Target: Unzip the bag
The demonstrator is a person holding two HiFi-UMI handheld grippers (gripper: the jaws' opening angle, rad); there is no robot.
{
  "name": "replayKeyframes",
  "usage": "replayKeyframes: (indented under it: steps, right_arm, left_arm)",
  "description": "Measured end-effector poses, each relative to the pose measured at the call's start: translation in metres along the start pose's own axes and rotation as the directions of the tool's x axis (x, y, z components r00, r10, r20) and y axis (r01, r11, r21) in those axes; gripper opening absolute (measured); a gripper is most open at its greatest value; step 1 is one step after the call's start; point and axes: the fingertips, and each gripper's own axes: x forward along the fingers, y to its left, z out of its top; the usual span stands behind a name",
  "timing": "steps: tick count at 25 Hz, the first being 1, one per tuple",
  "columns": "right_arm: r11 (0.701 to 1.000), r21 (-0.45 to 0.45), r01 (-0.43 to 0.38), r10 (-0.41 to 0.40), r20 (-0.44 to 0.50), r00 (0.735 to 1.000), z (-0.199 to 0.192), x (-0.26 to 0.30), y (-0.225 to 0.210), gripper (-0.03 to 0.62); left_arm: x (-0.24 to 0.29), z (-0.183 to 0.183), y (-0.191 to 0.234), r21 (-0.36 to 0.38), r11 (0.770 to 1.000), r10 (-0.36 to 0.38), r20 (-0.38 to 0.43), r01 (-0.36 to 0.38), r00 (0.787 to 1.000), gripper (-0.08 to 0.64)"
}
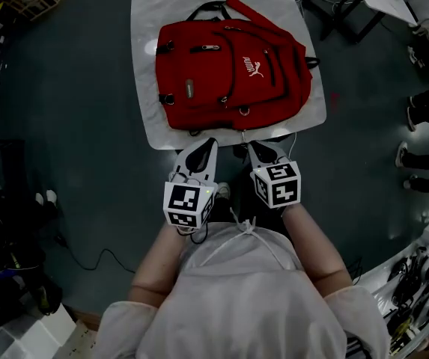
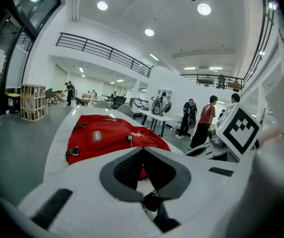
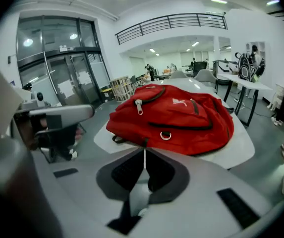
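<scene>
While a red fabric backpack (image 1: pixel 229 69) lies on the rounded white table (image 1: pixel 145 21) over dark floor (image 1: pixel 72 126), the left gripper (image 1: pixel 210 143) and right gripper (image 1: pixel 252 146) hover clenched, empty.

The table (image 1: pixel 145 88) is cut off at the head view's top edge. The left gripper (image 2: pixel 142 149) hides the near edge of the red backpack (image 2: pixel 107 135).

Bag (image 1: pixel 229 69) on bench (image 1: pixel 145 21), left gripper (image 1: pixel 208 144) and right gripper (image 1: pixel 254 148) side by side at bench's near edge, just before bag.
</scene>
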Motion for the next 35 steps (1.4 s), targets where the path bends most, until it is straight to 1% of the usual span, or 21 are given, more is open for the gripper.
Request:
replayKeyframes:
  steps: [4, 6, 9, 11, 14, 15, 16, 20, 22, 25, 28, 33, 35]
  right_arm:
    - [0.999, -0.03, -0.023, 0.021, -0.074, 0.997, -0.012, 0.03, -0.011, 0.031]
    - [0.999, -0.029, -0.031, 0.027, -0.111, 0.993, -0.018, 0.04, -0.016, 0.031]
    - [0.998, -0.011, -0.064, 0.061, -0.172, 0.983, -0.029, 0.056, -0.018, 0.031]
    - [0.997, -0.01, -0.076, 0.072, -0.206, 0.976, -0.036, 0.066, -0.021, 0.031]
    - [0.995, 0.006, -0.097, 0.096, -0.233, 0.968, -0.042, 0.079, -0.022, 0.034]
    - [0.994, 0.015, -0.106, 0.107, -0.24, 0.965, -0.044, 0.082, -0.021, 0.043]
    - [0.993, 0.022, -0.114, 0.116, -0.248, 0.962, -0.045, 0.085, -0.021, 0.045]
    - [0.993, 0.026, -0.113, 0.116, -0.281, 0.953, -0.05, 0.09, -0.023, 0.044]
    - [0.993, 0.017, -0.117, 0.117, -0.29, 0.95, -0.05, 0.09, -0.024, 0.044]
    - [0.991, 0.006, -0.131, 0.126, -0.301, 0.945, -0.05, 0.091, -0.024, 0.044]
    - [0.989, -0.014, -0.15, 0.138, -0.31, 0.941, -0.051, 0.091, -0.025, 0.037]
    - [0.977, -0.038, -0.211, 0.187, -0.325, 0.927, -0.051, 0.09, -0.027, 0.029]
    - [0.97, -0.064, -0.235, 0.2, -0.339, 0.919, -0.052, 0.088, -0.03, 0.029]
  left_arm:
    - [0.025, -0.015, 0.004, -0.027, 0.999, -0.019, 0.002, 0.019, 1.0, 0.02]
    - [0.036, -0.022, 0.007, -0.03, 1.0, -0.011, -0.005, 0.01, 1.0, 0.02]
    - [0.056, -0.036, 0.013, -0.038, 0.999, 0.004, -0.028, -0.005, 1.0, 0.02]
    - [0.07, -0.046, 0.015, -0.078, 0.997, -0.004, -0.054, 0.0, 0.999, 0.02]
    - [0.089, -0.06, 0.018, -0.18, 0.984, -0.029, -0.104, 0.01, 0.994, 0.02]
    - [0.094, -0.064, 0.018, -0.192, 0.981, -0.03, -0.118, 0.007, 0.993, 0.02]
    - [0.099, -0.069, 0.018, -0.188, 0.982, -0.025, -0.131, 0.0, 0.991, 0.02]
    - [0.11, -0.082, 0.017, -0.107, 0.993, 0.021, -0.18, -0.041, 0.983, 0.02]
    - [0.113, -0.086, 0.019, -0.083, 0.995, 0.045, -0.196, -0.062, 0.98, 0.02]
    - [0.117, -0.094, 0.023, -0.091, 0.992, 0.067, -0.225, -0.089, 0.972, 0.02]
    - [0.121, -0.105, 0.028, -0.098, 0.989, 0.083, -0.277, -0.114, 0.957, 0.02]
    - [0.125, -0.112, 0.033, -0.056, 0.987, 0.121, -0.349, -0.15, 0.929, 0.02]
    - [0.127, -0.112, 0.033, -0.049, 0.985, 0.135, -0.361, -0.163, 0.923, 0.02]
